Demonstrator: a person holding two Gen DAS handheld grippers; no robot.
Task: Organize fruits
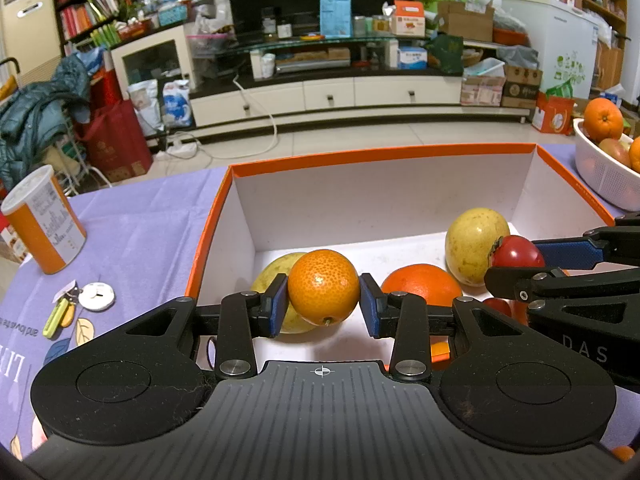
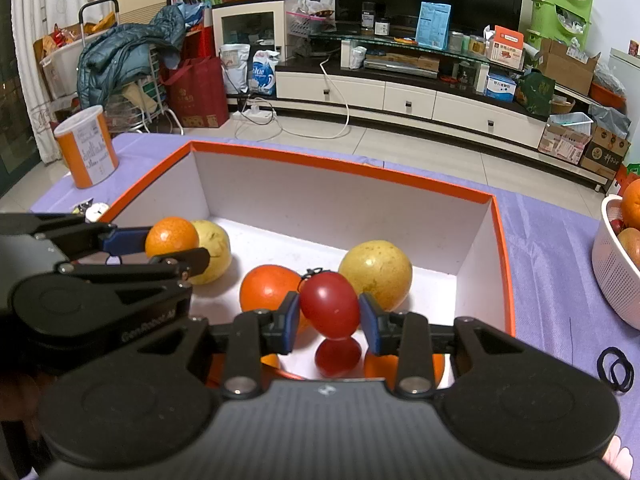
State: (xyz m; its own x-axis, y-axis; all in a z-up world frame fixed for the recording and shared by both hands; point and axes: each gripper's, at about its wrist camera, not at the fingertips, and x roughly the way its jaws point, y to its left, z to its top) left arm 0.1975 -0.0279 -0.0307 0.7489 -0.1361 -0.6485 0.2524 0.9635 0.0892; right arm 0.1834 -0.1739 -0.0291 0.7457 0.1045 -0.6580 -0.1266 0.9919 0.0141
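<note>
An orange-rimmed white box (image 1: 384,200) (image 2: 340,216) sits on the purple tablecloth. My left gripper (image 1: 324,300) (image 2: 176,246) is shut on a small orange (image 1: 323,286) (image 2: 171,237) above the box's left side. My right gripper (image 2: 330,316) (image 1: 516,260) is shut on a red tomato (image 2: 330,304) (image 1: 518,251) above the box's right side. In the box lie two yellow fruits (image 1: 476,244) (image 2: 376,274) (image 2: 214,250), a large orange (image 1: 422,284) (image 2: 268,288) and another red tomato (image 2: 336,354).
A white basket (image 1: 604,176) (image 2: 614,272) with oranges and other fruit stands right of the box. An orange-and-white canister (image 1: 44,220) (image 2: 86,146) stands at the left, with a small white disc (image 1: 96,297) near it. Black hair ties (image 2: 616,368) lie at the right.
</note>
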